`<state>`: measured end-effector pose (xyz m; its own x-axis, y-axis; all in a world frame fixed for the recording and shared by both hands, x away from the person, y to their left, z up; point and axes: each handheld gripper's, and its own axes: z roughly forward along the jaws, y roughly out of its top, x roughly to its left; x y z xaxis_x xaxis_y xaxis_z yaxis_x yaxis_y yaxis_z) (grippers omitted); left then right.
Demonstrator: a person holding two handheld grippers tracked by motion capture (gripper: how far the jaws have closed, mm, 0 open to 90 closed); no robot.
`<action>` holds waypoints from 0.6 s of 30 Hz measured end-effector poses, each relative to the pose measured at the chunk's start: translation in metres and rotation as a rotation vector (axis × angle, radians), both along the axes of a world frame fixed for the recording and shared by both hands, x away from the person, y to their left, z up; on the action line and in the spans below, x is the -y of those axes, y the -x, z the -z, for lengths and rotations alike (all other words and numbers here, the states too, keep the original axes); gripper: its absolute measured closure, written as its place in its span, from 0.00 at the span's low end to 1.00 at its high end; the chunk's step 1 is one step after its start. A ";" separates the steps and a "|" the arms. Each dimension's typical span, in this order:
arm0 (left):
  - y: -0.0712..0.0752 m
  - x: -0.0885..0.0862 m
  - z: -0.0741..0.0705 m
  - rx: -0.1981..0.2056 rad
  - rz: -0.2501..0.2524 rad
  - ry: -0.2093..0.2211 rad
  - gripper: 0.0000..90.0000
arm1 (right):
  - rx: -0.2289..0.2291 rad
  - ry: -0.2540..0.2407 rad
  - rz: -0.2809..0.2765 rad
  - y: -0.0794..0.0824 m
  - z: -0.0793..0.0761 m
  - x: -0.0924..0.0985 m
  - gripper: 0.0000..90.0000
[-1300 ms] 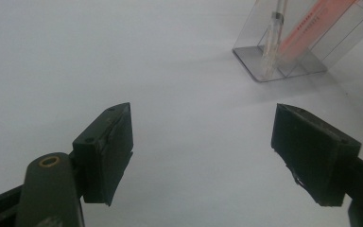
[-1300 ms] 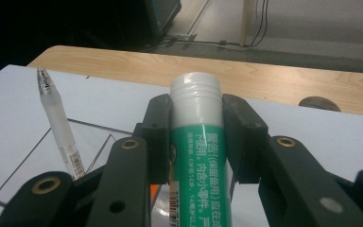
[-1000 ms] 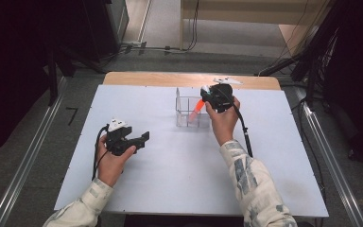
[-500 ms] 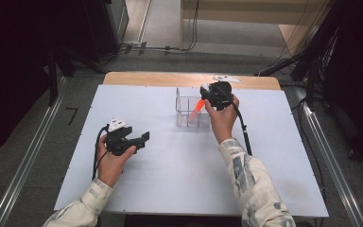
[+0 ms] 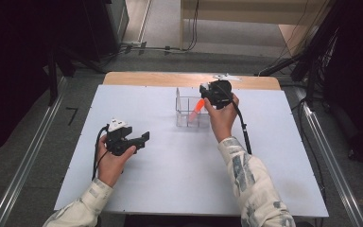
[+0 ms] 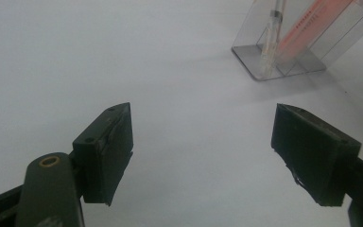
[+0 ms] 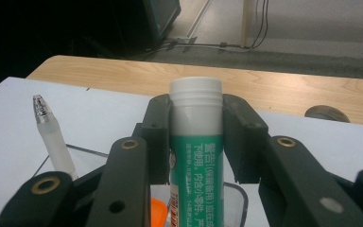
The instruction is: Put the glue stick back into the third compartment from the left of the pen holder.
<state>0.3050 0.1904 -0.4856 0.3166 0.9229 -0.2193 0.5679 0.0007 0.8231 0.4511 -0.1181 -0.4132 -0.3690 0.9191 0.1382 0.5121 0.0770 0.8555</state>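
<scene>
At the far middle of the white table point(image 5: 170, 189), a clear plastic organiser box point(image 5: 187, 112) stands upright with its compartments open to the top. Over its right-hand edge hangs the right gripper point(image 5: 207, 94), clamped on a green-and-white tube point(image 7: 196, 156) with a white ribbed cap. In the right gripper view both black jaws press flat against the tube's sides just below the cap, and the tube stands upright between them, printed with white characters on green. Its lower end sits over the box's rim; whether it touches the box floor cannot be told.

Inside the box, an orange marker point(image 5: 196, 109) leans tilted toward the right hand point(image 5: 221, 118). A frosted clear pen point(image 7: 52, 137) stands in a neighbouring compartment, its tip upward, left of the tube and apart from it.

Nearer the person and well left of the box, the left gripper point(image 5: 142, 138) is held just above the bare table in the left hand point(image 5: 111, 158). Its jaws stand wide apart with nothing between them; the left gripper view shows plain tabletop in the gap and the box beyond.
</scene>
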 end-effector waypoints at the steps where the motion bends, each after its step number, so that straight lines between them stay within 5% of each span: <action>1: 0.000 0.000 0.000 -0.001 0.000 0.000 0.25 | 0.001 0.000 0.001 0.000 0.000 0.000 0.70; 18: 0.000 0.000 0.000 -0.002 0.002 -0.001 0.25 | 0.007 -0.004 -0.003 0.003 -0.002 0.002 0.68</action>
<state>0.3050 0.1901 -0.4858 0.3177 0.9226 -0.2186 0.5696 -0.0015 0.8219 0.4480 -0.1203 -0.4112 -0.3725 0.9175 0.1390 0.5060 0.0753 0.8592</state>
